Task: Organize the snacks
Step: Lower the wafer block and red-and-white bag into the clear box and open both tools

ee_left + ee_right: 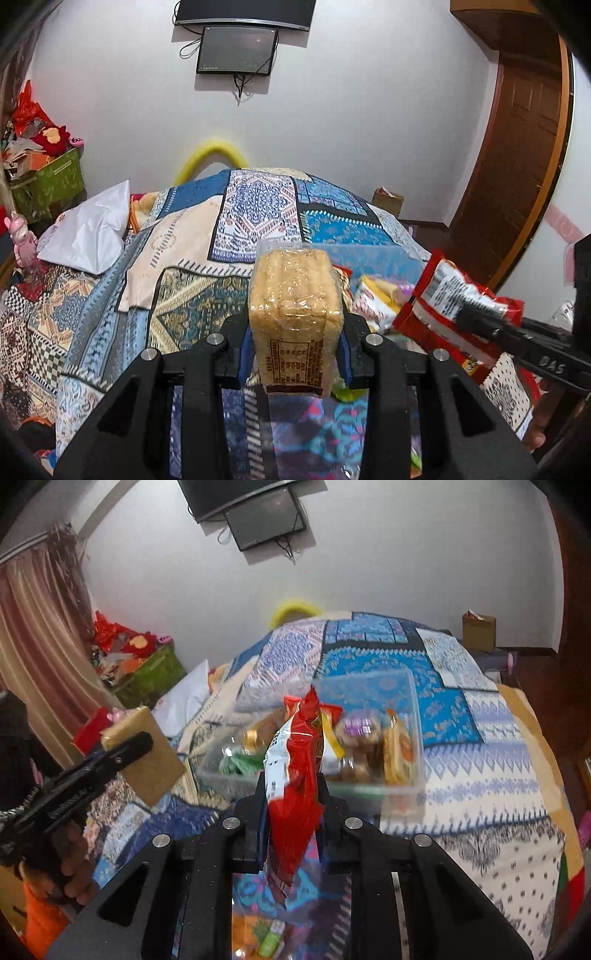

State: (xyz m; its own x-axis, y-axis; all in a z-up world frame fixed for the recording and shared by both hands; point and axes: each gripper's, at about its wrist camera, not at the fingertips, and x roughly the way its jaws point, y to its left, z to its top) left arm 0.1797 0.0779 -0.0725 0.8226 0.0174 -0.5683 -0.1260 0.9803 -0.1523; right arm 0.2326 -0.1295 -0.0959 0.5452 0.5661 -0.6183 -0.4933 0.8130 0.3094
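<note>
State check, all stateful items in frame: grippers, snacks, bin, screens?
left gripper: shut on the cracker pack
cracker pack: held upright, sealed, off the bed
right gripper: shut on the red snack bag
red snack bag: held, sealed, crumpled
clear plastic bin: lidless, holding several snacks, on the bedspread
wall screens: dark
wooden door: looks closed

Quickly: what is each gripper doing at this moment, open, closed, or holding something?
Left gripper: closed on the clear-wrapped pack of pale crackers.
Right gripper: closed on the red snack bag.
</note>
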